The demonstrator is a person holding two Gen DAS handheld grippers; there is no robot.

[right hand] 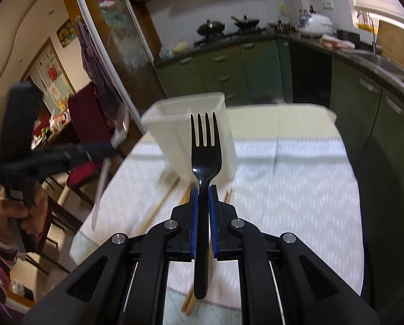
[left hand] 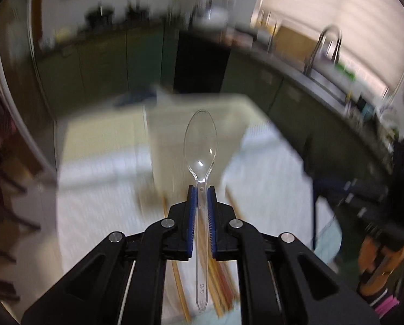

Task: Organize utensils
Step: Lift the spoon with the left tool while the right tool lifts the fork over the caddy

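My left gripper (left hand: 201, 189) is shut on a clear plastic spoon (left hand: 200, 140), bowl pointing forward, held above the table. The view behind it is blurred. My right gripper (right hand: 202, 189) is shut on a black plastic fork (right hand: 205, 151), tines forward, in front of a tall white plastic container (right hand: 185, 124) that stands on the white patterned cloth (right hand: 296, 189). In the right wrist view the left gripper (right hand: 112, 143) shows at the left, raised, with the clear spoon (right hand: 101, 187) hanging blurred from it. Wooden chopsticks (right hand: 161, 203) lie on the cloth below the grippers.
Green kitchen cabinets (right hand: 223, 67) and a dark counter with pans and a sink (right hand: 391, 62) ring the table's far and right sides. A red chair (right hand: 82, 173) stands off the left edge. A person's hand (right hand: 15, 211) grips the left handle.
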